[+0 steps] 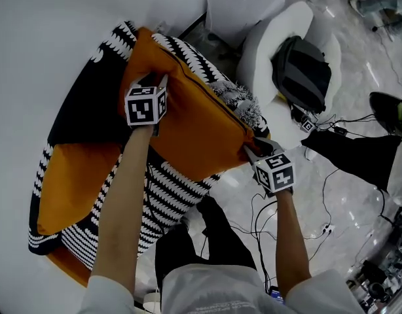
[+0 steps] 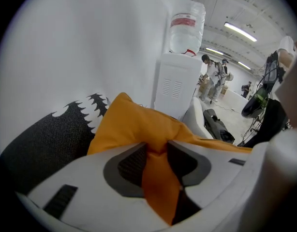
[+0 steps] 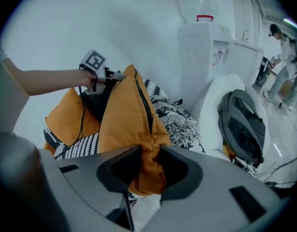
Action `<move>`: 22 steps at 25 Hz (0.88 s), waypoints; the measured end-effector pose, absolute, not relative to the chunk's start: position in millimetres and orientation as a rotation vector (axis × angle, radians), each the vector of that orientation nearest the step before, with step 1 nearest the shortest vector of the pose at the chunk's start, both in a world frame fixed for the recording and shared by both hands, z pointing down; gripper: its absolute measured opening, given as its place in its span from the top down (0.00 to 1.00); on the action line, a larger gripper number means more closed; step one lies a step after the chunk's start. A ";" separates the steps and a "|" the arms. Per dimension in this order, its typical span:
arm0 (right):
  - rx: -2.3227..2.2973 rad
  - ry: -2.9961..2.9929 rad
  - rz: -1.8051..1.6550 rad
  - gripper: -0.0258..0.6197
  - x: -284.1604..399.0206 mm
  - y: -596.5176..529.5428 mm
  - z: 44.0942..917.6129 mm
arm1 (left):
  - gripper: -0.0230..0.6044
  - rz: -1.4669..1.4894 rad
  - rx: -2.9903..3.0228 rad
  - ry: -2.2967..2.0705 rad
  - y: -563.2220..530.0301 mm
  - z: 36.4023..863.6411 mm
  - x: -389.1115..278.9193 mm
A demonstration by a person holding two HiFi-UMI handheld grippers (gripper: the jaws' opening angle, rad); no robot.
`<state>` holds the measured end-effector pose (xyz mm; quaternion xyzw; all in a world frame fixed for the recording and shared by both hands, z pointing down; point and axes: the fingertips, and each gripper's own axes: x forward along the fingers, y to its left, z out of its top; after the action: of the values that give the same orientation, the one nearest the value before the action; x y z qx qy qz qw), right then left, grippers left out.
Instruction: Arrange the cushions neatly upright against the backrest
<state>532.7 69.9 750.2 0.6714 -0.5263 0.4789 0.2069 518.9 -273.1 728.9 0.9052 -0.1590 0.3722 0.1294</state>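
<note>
Over half-hidden patterned cushions, orange cushion pinched at two corners by left gripper and right gripper.

the orange cushion hides most of the patterned cushion behind it, and its two pinched corners vanish between the jaws of the left gripper and right gripper. below it, the person's left arm covers part of the striped fabric. beyond it, the water bottle is cut off at the top edge of the right gripper view, and the distant people are too small to tell.
</note>
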 end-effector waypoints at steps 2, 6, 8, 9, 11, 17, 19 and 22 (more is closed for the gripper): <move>1.874 -1.478 1.325 0.79 531.7 71.5 749.2 | 0.73 1.064 2.637 -0.447 -271.6 727.9 517.1; 1.874 -1.506 1.316 0.85 527.3 73.0 739.3 | 0.87 1.032 2.637 -0.430 -267.8 722.2 512.7; 1.892 -1.533 1.322 0.87 523.8 72.6 731.0 | 0.92 1.023 2.628 -0.427 -267.8 717.9 509.5; 1.909 -1.548 1.330 0.87 522.3 73.3 726.6 | 0.93 1.022 2.628 -0.422 -267.7 715.2 507.9; 1.939 -1.579 1.348 0.88 518.6 75.5 718.1 | 0.94 1.019 2.633 -0.409 -267.2 709.1 504.1; 1.910 -1.683 1.352 0.89 502.4 73.5 693.7 | 0.94 0.896 2.664 -0.414 -269.9 685.6 479.1; 1.910 -1.703 1.331 0.89 500.6 74.2 682.0 | 0.94 0.851 2.675 -0.426 -268.5 676.6 465.3; 1.890 -1.724 1.261 0.89 498.9 74.0 660.1 | 0.94 0.808 2.656 -0.458 -265.6 661.8 441.0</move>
<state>498.9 74.0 660.1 0.6557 -0.5982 0.4374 0.1442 441.0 -265.6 661.8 0.9313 -0.1607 0.2833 0.1632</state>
